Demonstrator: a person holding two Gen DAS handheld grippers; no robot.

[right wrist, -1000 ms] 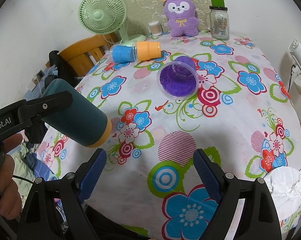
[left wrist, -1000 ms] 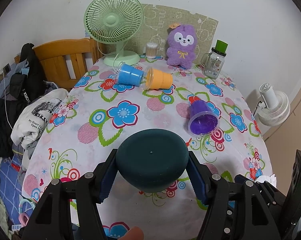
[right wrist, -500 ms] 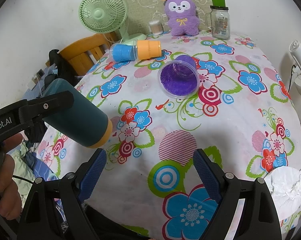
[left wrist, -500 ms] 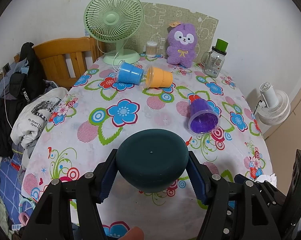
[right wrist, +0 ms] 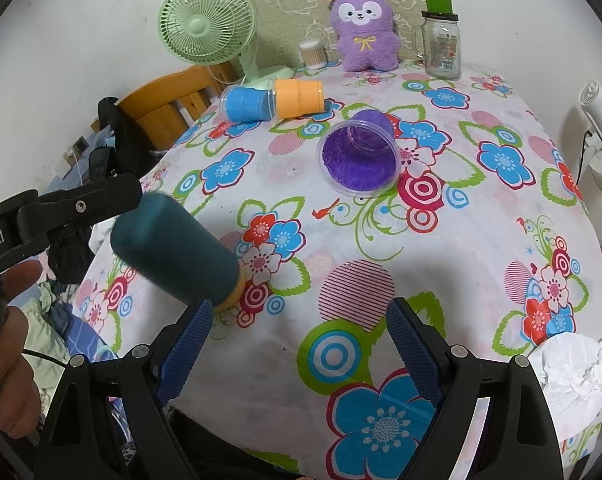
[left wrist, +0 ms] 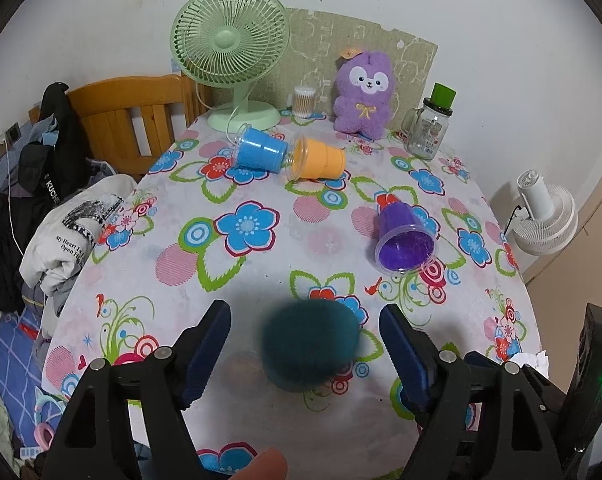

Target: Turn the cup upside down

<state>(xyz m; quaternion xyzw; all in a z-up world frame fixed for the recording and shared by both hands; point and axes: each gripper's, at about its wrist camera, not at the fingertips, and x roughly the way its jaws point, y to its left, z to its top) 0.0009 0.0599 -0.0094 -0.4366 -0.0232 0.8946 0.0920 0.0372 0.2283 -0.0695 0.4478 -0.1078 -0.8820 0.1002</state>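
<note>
A dark teal cup (left wrist: 309, 346) with an orange rim is motion-blurred between the open jaws of my left gripper (left wrist: 305, 332), free of both pads. In the right wrist view the teal cup (right wrist: 177, 256) is tilted, rim down toward the floral tablecloth (right wrist: 441, 272), just past the left gripper's finger (right wrist: 81, 204). My right gripper (right wrist: 301, 340) is open and empty above the table's near edge. A purple cup (left wrist: 405, 236) lies on its side mid-table, seen also in the right wrist view (right wrist: 359, 160). A blue cup (left wrist: 261, 153) and an orange cup (left wrist: 317, 159) lie on their sides farther back.
A green fan (left wrist: 231, 44), a cotton-swab jar (left wrist: 304, 101), a purple plush (left wrist: 363, 94) and a glass jar with green lid (left wrist: 429, 128) stand along the back. A wooden chair (left wrist: 129, 116) with clothes is left. Crumpled tissue (right wrist: 577, 364) lies at the near right edge.
My left gripper has opened and let go of the teal cup, which is dropping rim-down toward the table and blurred. The right gripper has stayed still and open.
</note>
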